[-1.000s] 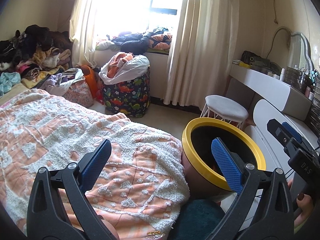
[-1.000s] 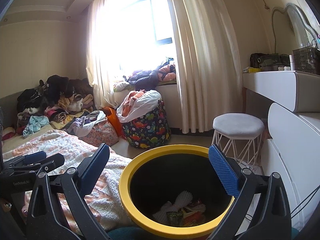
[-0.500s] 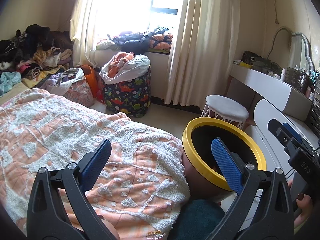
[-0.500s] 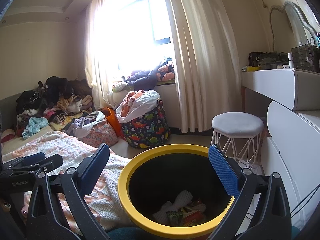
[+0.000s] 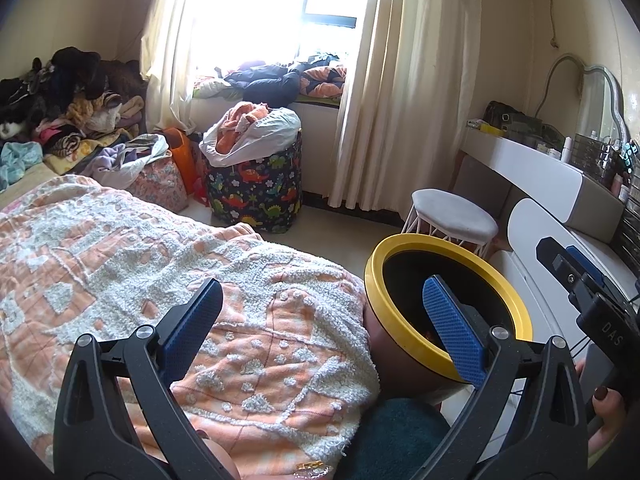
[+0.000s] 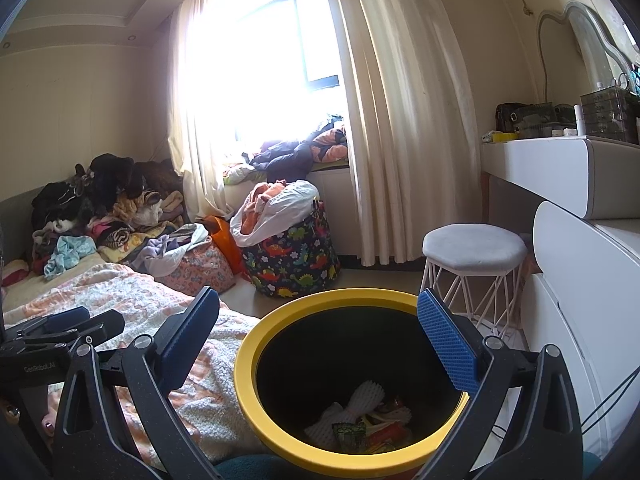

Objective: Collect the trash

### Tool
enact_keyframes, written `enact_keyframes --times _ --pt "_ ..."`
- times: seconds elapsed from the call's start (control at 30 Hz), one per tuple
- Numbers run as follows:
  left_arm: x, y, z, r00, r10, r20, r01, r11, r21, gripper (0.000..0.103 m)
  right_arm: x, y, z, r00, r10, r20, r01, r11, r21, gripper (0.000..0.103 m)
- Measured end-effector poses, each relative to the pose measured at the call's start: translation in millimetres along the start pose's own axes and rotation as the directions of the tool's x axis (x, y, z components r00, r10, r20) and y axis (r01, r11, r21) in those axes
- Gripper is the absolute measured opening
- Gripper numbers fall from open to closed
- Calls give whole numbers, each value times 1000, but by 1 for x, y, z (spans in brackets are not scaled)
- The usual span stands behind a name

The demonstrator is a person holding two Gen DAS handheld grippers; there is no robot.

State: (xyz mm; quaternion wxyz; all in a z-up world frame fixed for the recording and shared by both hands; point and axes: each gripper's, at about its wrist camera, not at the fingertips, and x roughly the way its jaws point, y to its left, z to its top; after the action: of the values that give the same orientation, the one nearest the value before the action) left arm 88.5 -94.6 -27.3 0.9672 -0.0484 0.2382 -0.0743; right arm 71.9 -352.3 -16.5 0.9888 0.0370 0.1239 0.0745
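- Yellow-rimmed bin (image 6: 256, 380), near centre, beside the bed's right edge; wrappers and white foam netting (image 6: 362, 396) lie at its bottom.
- Right gripper (image 6: 320, 340) over the bin mouth, tongs spread, empty.
- Left gripper (image 5: 320, 320) over the orange blanket (image 5: 168, 264), tongs spread, empty.
- White stool (image 6: 474, 246) just beyond the bin; dinosaur-print hamper (image 6: 296, 258) far, under the window.

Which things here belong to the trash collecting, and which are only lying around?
For the job: yellow-rimmed bin, wrappers inside it, left gripper, right gripper.

Lying about: dinosaur basket, white stool, clothes pile, bedspread.
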Motion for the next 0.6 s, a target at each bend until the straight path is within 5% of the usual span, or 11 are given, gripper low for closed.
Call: enact_keyframes --times 0.6 --pt "0 -1 -3 1000 13 -3 -13 1000 1 92 0 -2 0 1000 1 4 -1 1000 0 96"
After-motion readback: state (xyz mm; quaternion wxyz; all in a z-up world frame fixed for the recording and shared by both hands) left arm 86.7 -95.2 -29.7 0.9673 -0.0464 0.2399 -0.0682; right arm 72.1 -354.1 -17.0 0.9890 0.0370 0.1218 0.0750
